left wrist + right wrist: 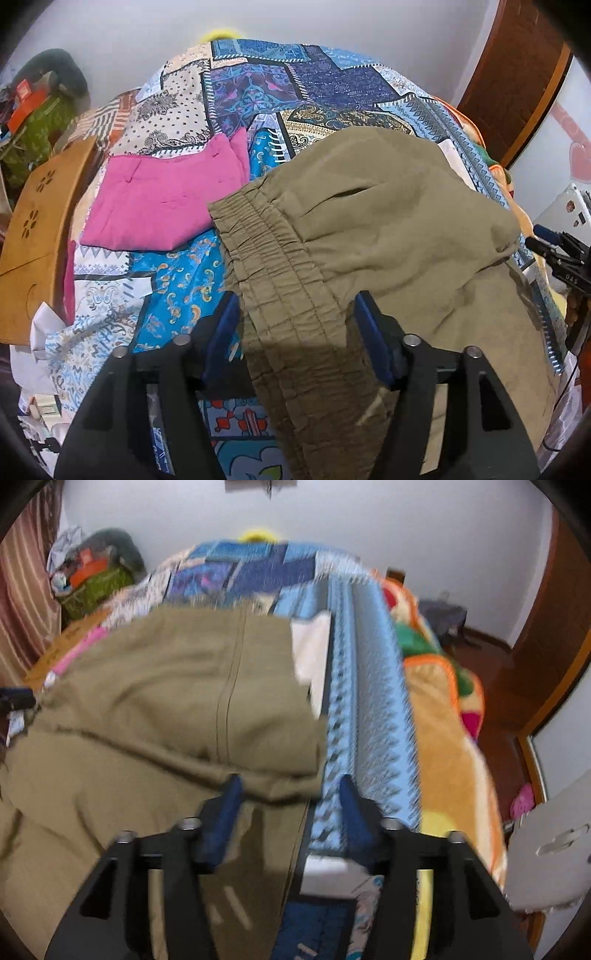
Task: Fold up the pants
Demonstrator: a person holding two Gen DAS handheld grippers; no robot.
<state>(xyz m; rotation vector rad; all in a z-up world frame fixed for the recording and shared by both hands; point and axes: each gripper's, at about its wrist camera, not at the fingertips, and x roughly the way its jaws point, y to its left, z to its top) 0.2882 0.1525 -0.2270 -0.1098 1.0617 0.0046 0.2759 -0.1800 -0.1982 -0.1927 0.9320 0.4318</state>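
Olive-green pants (388,206) lie folded over on the patterned bedspread (280,85). Their elastic waistband (266,258) runs toward my left gripper (295,306), whose blue fingers stand wide apart on either side of the waistband, open. In the right wrist view the pants (166,686) fill the left half, folded edge toward me. My right gripper (290,786) is open, straddling the pants' right edge over the bedspread (369,701). The view is blurred. The right gripper also shows in the left wrist view (554,247) at the far right.
A folded pink garment (162,199) lies left of the pants. A wooden board (40,221) sits at the bed's left edge. An orange blanket (443,738) lies on the right. A cluttered green bag (96,583) stands at the back left. A brown door (517,74) is at the right.
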